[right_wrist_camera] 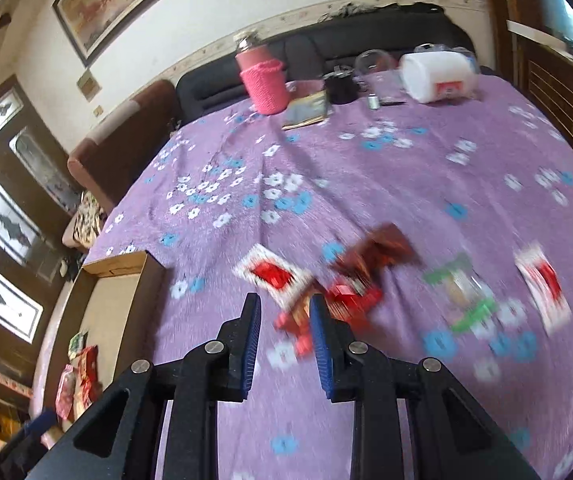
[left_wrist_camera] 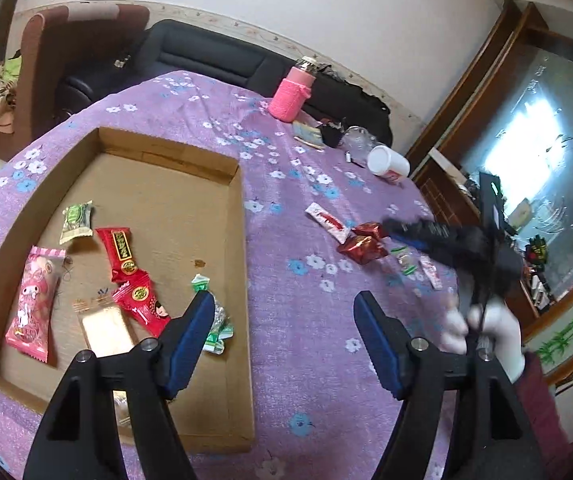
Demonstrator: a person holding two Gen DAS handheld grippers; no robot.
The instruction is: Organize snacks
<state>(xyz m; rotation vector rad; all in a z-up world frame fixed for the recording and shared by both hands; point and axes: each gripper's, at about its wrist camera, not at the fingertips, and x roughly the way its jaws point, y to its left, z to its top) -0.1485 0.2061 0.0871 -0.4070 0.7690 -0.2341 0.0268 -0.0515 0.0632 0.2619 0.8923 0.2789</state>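
Our left gripper hangs spread wide with nothing between its blue pads, poised over the right wall of the cardboard box on the purple flowered tablecloth. Inside the box we can count a pink cartoon packet, a pale beige packet, two red packets lying end to end, a green-and-white sweet and a crinkly green wrapper tucked just beside our left finger. Out on the cloth, well apart from the box, the loose snacks sit in a cluster: a white-and-red sachet, two dark red foil packets touching each other, and a small green-trimmed sweet. Over on the right side, our right gripper is down among that cluster, fingers partly apart, and the view is badly smeared; a red wrapper lies against its right finger, another white-and-red sachet just ahead, but we cannot tell whether anything is actually pinched. From the left wrist camera that right gripper shows as a dark blur beside the foil packets. At the far edge stand a pink knitted bottle and a tipped white cup.
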